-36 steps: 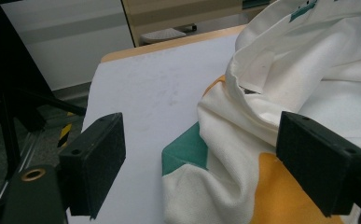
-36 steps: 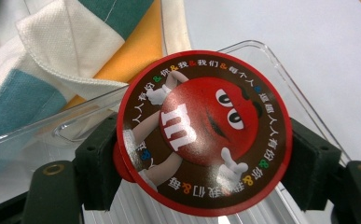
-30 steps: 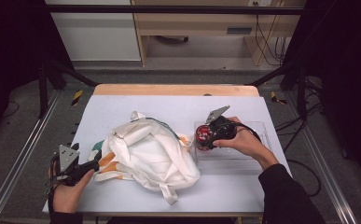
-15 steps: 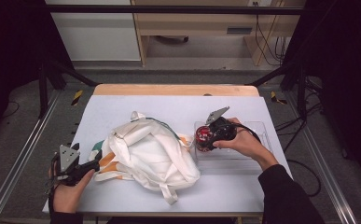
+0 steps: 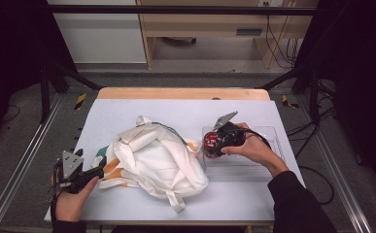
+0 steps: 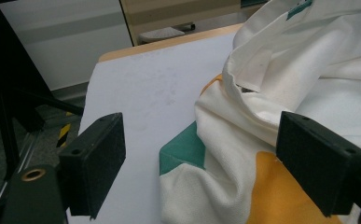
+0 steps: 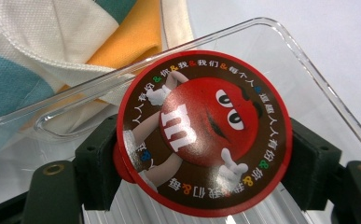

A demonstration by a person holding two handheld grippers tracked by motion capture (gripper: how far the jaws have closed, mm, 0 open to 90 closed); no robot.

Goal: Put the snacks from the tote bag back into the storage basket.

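The right gripper [image 5: 213, 144] squeezes a round red candy tin [image 7: 204, 133] between its jaws, just over the clear tray [image 5: 273, 141]; the white bag [image 5: 159, 160] lies just beside it. The left gripper [image 5: 99, 168] is open at the bag's edge.

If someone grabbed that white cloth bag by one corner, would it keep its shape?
Probably not. The cloth bag lies slumped and creased on the table, so it looks floppy and would likely sag. Its loose straps might dangle and snag. Being thin fabric, it seems light.
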